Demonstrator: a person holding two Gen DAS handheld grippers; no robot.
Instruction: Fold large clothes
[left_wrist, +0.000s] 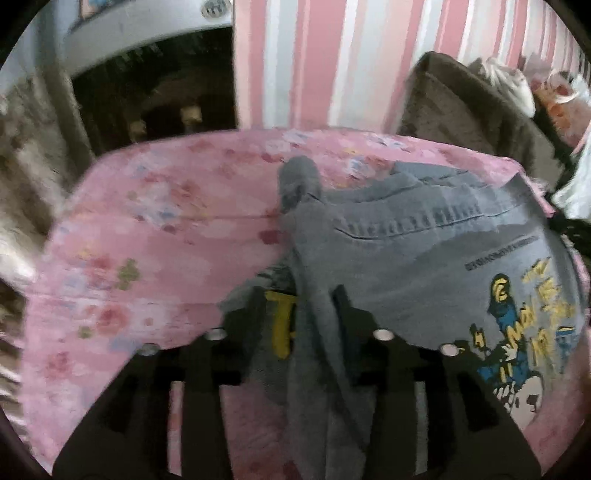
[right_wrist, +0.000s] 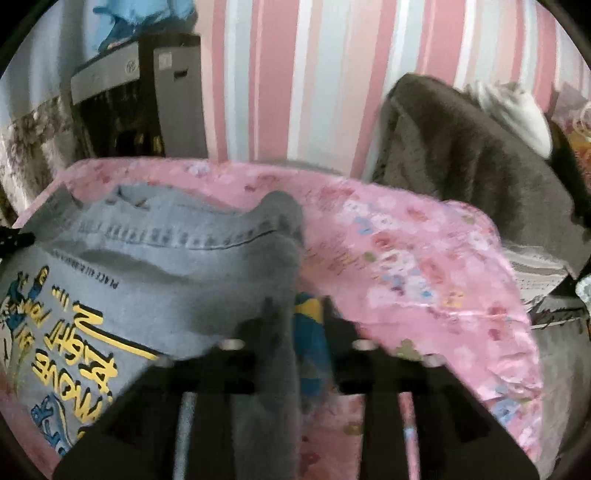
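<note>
A grey T-shirt (left_wrist: 424, 251) with a yellow and blue cartoon print lies spread on a pink floral bedsheet (left_wrist: 166, 229). In the left wrist view my left gripper (left_wrist: 297, 295) stands over the shirt's left edge. A raised grey fold and a bit of yellow print sit between its parted fingers, which do not pinch it. In the right wrist view the same shirt (right_wrist: 166, 266) fills the left half. My right gripper (right_wrist: 299, 306) is at its right edge, with blue and yellow printed cloth between the fingers and a gap showing.
A brown fuzzy blanket (right_wrist: 480, 166) is heaped at the back right with a white soft thing (right_wrist: 517, 107) on top. A pink striped wall (left_wrist: 332, 62) runs behind the bed. A dark grey cabinet (right_wrist: 140, 99) stands at the back left.
</note>
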